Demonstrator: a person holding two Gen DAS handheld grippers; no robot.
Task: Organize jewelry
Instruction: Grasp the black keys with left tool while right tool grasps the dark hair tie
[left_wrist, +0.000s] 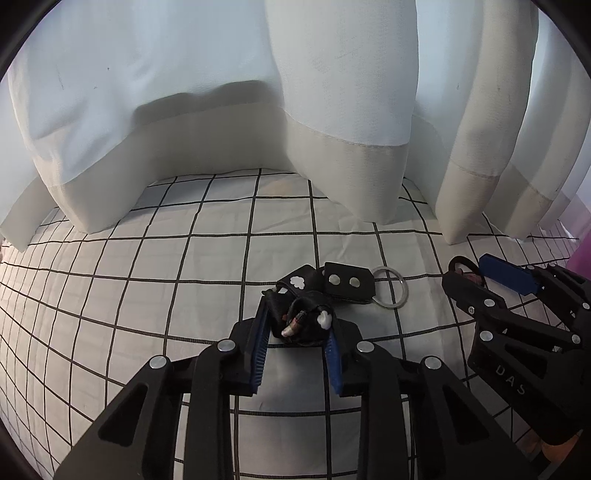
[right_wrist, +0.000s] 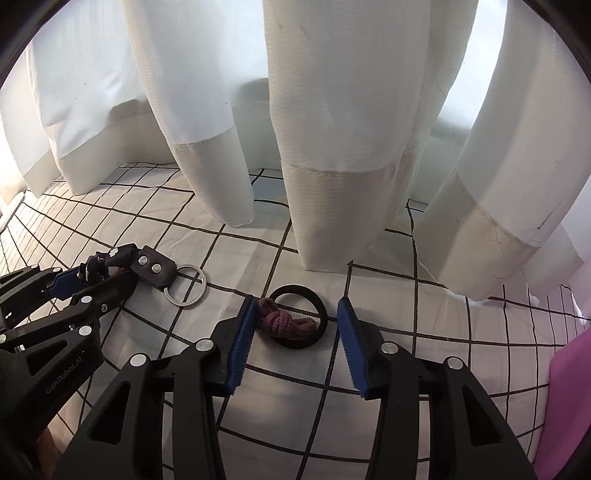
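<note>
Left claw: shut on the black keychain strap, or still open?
Shut on it. The left claw has its blue pads pressed against both sides of the bunched black leather keychain strap.

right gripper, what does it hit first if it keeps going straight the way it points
Most likely the black ring hair tie with the pink knotted fabric, lying between the right gripper's fingers on the white grid-patterned sheet. Beyond that hangs the white curtain; depth is hard to judge.

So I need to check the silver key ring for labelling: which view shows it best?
The right wrist view: the silver key ring lies whole and unobstructed beside the black leather fob. The left wrist view shows the ring too, smaller, behind the fob.
</note>
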